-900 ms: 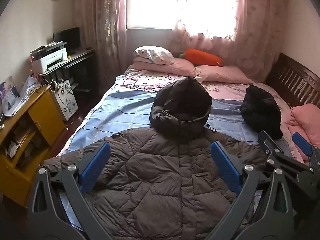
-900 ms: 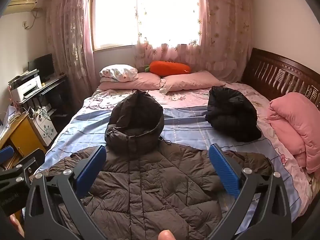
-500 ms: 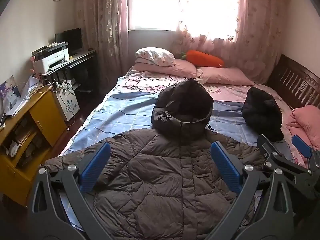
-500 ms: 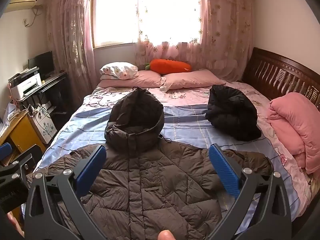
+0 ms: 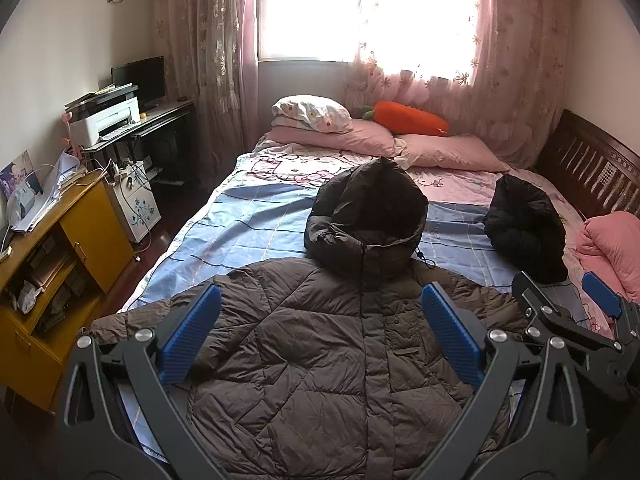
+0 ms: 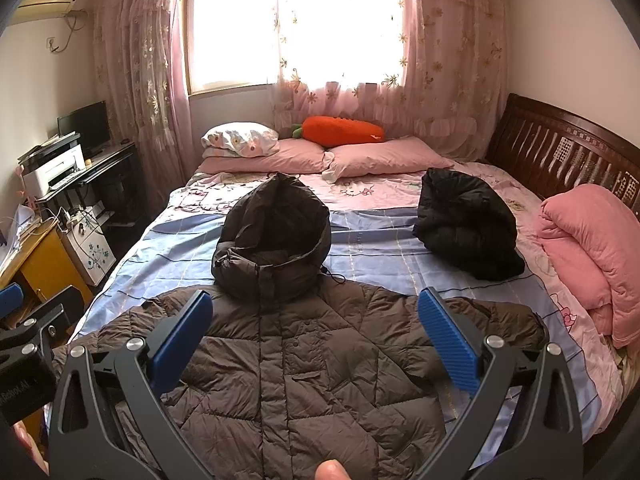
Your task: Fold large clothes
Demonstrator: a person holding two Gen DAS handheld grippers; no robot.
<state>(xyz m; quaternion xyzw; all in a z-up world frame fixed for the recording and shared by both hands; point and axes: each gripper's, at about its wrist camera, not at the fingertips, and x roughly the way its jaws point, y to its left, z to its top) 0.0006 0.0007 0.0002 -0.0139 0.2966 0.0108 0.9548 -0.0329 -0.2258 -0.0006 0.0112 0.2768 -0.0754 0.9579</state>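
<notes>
A large brown quilted down jacket (image 5: 320, 360) lies spread flat, front up, on the near part of the bed (image 5: 248, 224), its hood (image 5: 368, 220) pointing toward the pillows. It also shows in the right wrist view (image 6: 312, 368). My left gripper (image 5: 320, 336) is open and empty, held above the jacket's chest. My right gripper (image 6: 316, 336) is open and empty, also above the chest; its fingers (image 5: 600, 300) show at the right edge of the left wrist view.
A bundled black jacket (image 6: 468, 224) lies on the right of the bed. A folded pink quilt (image 6: 592, 256) sits by the wooden headboard (image 6: 568, 156). Pillows (image 6: 304, 152) and a carrot plush (image 6: 340, 130) lie at the far end. A yellow cabinet (image 5: 52, 248) and desk with printer (image 5: 108, 120) stand left.
Both grippers have drifted slightly toward the jacket, which looks a little larger and nearer. Both stay open. The jacket has not moved.
</notes>
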